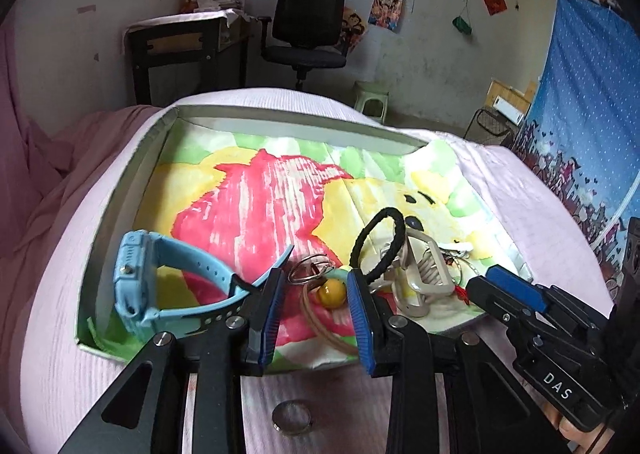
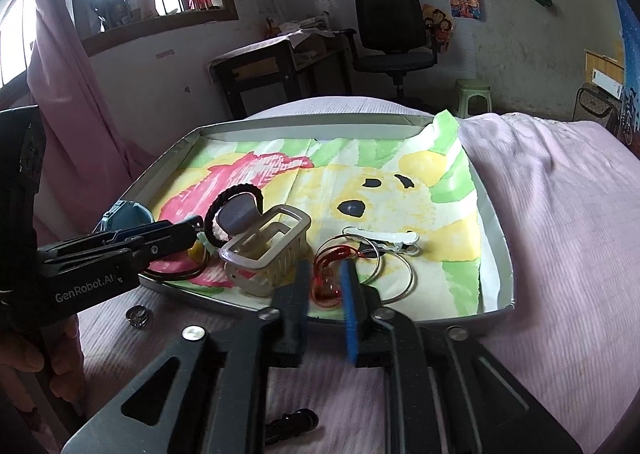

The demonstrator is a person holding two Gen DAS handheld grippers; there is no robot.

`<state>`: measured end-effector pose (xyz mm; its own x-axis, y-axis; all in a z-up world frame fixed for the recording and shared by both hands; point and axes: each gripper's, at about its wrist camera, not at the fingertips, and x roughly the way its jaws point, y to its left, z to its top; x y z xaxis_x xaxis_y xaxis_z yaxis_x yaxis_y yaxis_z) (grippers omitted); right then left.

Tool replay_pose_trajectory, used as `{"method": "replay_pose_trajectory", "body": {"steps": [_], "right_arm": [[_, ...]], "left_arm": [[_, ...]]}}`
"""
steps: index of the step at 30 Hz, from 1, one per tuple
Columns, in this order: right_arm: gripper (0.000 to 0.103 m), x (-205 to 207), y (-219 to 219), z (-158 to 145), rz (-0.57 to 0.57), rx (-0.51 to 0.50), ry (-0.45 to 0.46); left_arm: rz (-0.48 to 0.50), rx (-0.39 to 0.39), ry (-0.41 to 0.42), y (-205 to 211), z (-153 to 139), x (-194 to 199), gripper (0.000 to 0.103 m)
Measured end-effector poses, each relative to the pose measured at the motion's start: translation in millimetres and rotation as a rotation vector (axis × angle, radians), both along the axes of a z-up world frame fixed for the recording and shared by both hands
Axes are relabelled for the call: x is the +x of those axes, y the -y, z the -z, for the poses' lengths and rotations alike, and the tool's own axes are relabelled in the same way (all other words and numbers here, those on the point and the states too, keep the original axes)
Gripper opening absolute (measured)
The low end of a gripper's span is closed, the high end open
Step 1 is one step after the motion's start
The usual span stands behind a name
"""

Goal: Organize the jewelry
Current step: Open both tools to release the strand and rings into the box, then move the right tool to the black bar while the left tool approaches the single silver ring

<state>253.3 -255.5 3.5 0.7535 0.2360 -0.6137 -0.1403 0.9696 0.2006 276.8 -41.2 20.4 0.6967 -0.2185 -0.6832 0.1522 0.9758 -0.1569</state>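
**Jewelry gathered in the tray, both tongs parted over the near edge**

The jewelry sits in a shallow tray [image 2: 496, 250] lined with a painted bear picture and resting on a bed [image 2: 560, 214] with a pink cover; the raised rim seems meant to keep small pieces together. A red charm [image 2: 326, 282] lies near the front rim, just beside thin hoops [image 2: 394, 274] and a white clip [image 2: 386, 240]. Left of these are a beige claw clip [image 2: 266, 250] with a black hair tie [image 2: 234, 210] leaning on it, a yellow bead on a cord [image 1: 331, 293], key rings [image 1: 308, 269] and a blue watch [image 1: 160, 282]. A ring [image 1: 292, 417] lies outside the tray on the bed, probably yet to be sorted.

The right tongs [image 2: 326, 290] point down at the charm, jaws apart on either side of it, pads not pressing. The left tongs [image 1: 316, 302] slant down over the bead and cord, jaws apart, gripping nothing.
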Motion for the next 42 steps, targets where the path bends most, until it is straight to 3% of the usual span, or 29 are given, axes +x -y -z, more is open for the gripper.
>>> {"method": "replay_pose_trajectory", "body": {"steps": [4, 7, 9, 16, 21, 26, 32, 42], "right_arm": [[0.037, -11, 3, -8, 0.014, 0.002, 0.045], [0.042, -20, 6, -16, 0.026, -0.003, 0.078], [0.051, -30, 9, -22, 0.033, 0.002, 0.111], [0.077, -65, 12, -42, 0.004, -0.005, 0.218], [0.094, -88, 11, -51, -0.010, -0.007, 0.283], [0.102, -107, 13, -53, -0.008, 0.012, 0.329], [0.102, -126, 11, -50, -0.017, 0.008, 0.341], [0.102, -145, 11, -32, -0.004, -0.057, 0.286]], "left_arm": [[-0.006, -0.046, 0.037, -8, -5, -18, 0.056], [-0.030, -0.042, 0.081, -13, -9, -32, 0.065], [-0.036, -0.046, 0.101, -16, -13, -41, 0.069], [-0.086, -0.004, 0.214, -25, -25, -81, 0.099], [-0.117, -0.005, 0.276, -33, -29, -105, 0.102], [-0.120, 0.019, 0.326, -34, -30, -126, 0.102], [-0.117, 0.073, 0.346, -30, -29, -145, 0.102], [-0.103, 0.114, 0.334, -32, -17, -163, 0.102]]}}
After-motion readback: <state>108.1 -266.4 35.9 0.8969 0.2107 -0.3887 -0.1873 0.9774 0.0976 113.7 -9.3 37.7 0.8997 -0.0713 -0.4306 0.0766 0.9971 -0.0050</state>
